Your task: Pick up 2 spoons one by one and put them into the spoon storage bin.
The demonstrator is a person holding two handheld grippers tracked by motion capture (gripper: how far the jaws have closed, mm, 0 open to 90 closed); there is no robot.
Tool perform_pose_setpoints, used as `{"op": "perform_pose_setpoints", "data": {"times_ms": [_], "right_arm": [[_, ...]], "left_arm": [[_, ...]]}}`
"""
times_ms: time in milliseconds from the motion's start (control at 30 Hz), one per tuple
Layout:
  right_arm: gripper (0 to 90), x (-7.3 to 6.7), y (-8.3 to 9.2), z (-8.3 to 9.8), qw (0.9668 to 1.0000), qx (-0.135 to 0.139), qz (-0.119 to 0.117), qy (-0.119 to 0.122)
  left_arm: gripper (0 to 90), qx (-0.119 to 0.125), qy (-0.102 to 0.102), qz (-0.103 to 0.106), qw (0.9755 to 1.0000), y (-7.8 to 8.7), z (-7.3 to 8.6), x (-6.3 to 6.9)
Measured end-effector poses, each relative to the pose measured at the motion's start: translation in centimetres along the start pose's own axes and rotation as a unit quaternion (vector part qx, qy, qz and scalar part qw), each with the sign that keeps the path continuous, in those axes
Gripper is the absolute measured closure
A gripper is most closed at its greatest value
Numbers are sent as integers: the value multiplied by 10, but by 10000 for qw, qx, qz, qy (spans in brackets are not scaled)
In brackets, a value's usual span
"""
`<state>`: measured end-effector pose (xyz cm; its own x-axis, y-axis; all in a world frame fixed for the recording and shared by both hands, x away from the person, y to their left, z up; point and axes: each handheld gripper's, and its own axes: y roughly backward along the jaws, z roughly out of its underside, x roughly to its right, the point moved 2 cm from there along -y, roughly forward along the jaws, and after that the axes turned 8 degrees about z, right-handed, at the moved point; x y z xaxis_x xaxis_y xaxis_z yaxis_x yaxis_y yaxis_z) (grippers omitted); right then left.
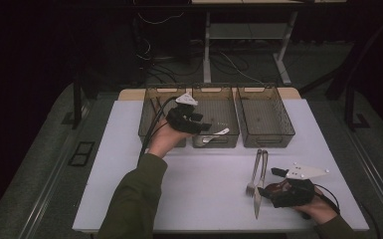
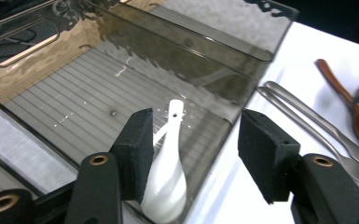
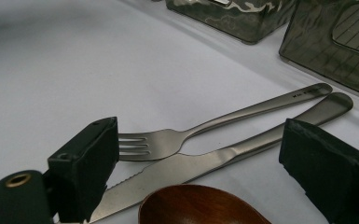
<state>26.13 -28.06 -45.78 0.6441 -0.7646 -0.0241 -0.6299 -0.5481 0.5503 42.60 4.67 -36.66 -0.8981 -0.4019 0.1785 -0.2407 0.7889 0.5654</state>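
My left fingers stand released above the white ceramic spoon in the middle bin; my right fingers, lower right, stand released around the wooden spoon.

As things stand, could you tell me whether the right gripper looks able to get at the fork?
Probably yes. The right gripper rests open right beside the fork, with bare table around. The knife lies against the fork and the wooden spoon sits between the jaws, so both may crowd a clean grip.
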Motion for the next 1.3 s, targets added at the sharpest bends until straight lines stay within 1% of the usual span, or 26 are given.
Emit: {"op": "perform_pose_setpoints", "data": {"times_ms": [133, 200, 267, 300, 367, 500, 533, 633, 700, 767, 800, 833, 967, 1033, 1067, 1133, 1167, 1233, 1300], "right_arm": [[117, 0, 0, 0, 10000, 0, 0, -2], [117, 0, 0, 0, 10000, 1, -5, -2], [117, 0, 0, 0, 10000, -1, -10, -3], [117, 0, 0, 0, 10000, -3, -10, -4], [117, 0, 0, 0, 10000, -6, -15, -5], [117, 1, 1, 0, 10000, -9, -14, -30], [117, 0, 1, -1, 10000, -40, -27, -85], [118, 3, 2, -1, 9999, -74, -10, -110], [118, 5, 3, -2, 9999, -78, 43, -104], [121, 7, 4, -3, 9998, -120, 89, -117], [148, 9, 5, -4, 9997, -166, 87, -125], [147, 10, 6, -5, 9997, -204, 59, -141], [147, 15, 10, -9, 9994, -302, 111, -83], [149, 18, 12, -10, 9993, -353, 59, -146], [163, 21, 13, -11, 9991, -395, 74, -166], [221, 24, 14, -12, 9985, -497, 70, -229], [233, 25, 14, -11, 9983, -520, 78, -238], [257, 27, 13, -11, 9978, -605, 162, -193], [299, 30, 13, -11, 9975, -670, 172, -164]], "left_arm": [[399, 122, -91, 56, 9999, 11, 9, 11], [380, 135, -121, 38, 9998, 16, 14, 17], [363, 139, -187, 19, 9997, 20, 19, 22], [355, 102, -250, -1, 9996, 23, 22, 24], [340, 155, -222, -15, 9996, 28, 29, 31], [305, 173, -249, -53, 9995, 37, 44, 41], [296, 170, -253, -65, 9995, 39, 48, 43], [266, 201, -209, -115, 9995, 46, 62, 48], [248, 268, -119, -147, 9995, 49, 73, 51], [232, 255, -71, -194, 9995, 53, 83, 53], [219, 241, -39, -220, 9995, 54, 88, 53], [206, 234, -15, -238, 9994, 56, 92, 54], [155, 255, 50, -360, 9990, 63, 107, 57], [133, 332, 105, -382, 9987, 67, 114, 58], [130, 361, 110, -405, 9985, 68, 117, 59], [106, 400, 133, -432, 9982, 70, 123, 61], [99, 414, 121, -444, 9981, 70, 126, 63], [81, 391, 115, -462, 9981, 71, 133, 65], [64, 408, 150, -473, 9979, 71, 140, 66]]}}
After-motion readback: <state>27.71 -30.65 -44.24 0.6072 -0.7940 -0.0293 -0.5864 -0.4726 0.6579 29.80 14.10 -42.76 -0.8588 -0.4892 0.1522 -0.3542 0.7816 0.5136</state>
